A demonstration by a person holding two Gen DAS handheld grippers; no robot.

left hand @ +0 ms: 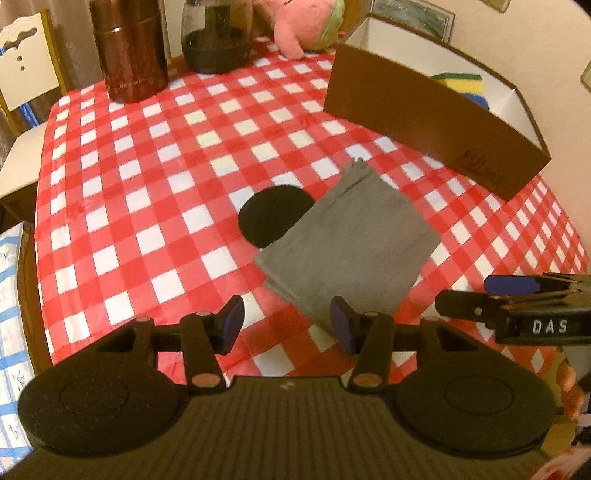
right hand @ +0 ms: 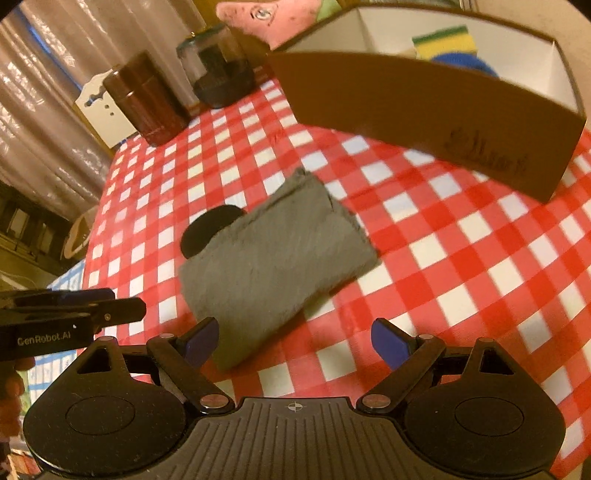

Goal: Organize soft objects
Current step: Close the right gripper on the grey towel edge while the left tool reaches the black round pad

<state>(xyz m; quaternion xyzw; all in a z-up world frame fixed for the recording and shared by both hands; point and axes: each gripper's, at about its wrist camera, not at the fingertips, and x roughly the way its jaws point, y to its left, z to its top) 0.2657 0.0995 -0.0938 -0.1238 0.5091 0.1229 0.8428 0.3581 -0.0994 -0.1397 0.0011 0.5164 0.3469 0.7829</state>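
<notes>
Likely the folded grey cloth (left hand: 347,243) is light and limp; pinch its six-o'clock corner. Left tongs (left hand: 288,328) and right tongs (right hand: 293,345) gape empty.

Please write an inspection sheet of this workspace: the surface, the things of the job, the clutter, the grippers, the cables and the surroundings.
Surface: table under a red and white checked tablecloth.
Job's things: folded grey cloth lies flat, partly covering a black round disc; brown open box beyond it holds a yellow and green sponge and something blue; pink plush toy at the far edge.
Clutter: brown cylindrical canister and dark glass jar at the far side.
Grippers: left gripper has open jaws, nothing between them; right gripper has wide open jaws near the cloth's near corner, not gripping.
Cables: nothing seen.
Surroundings: white chair, curtain, framed picture.
</notes>
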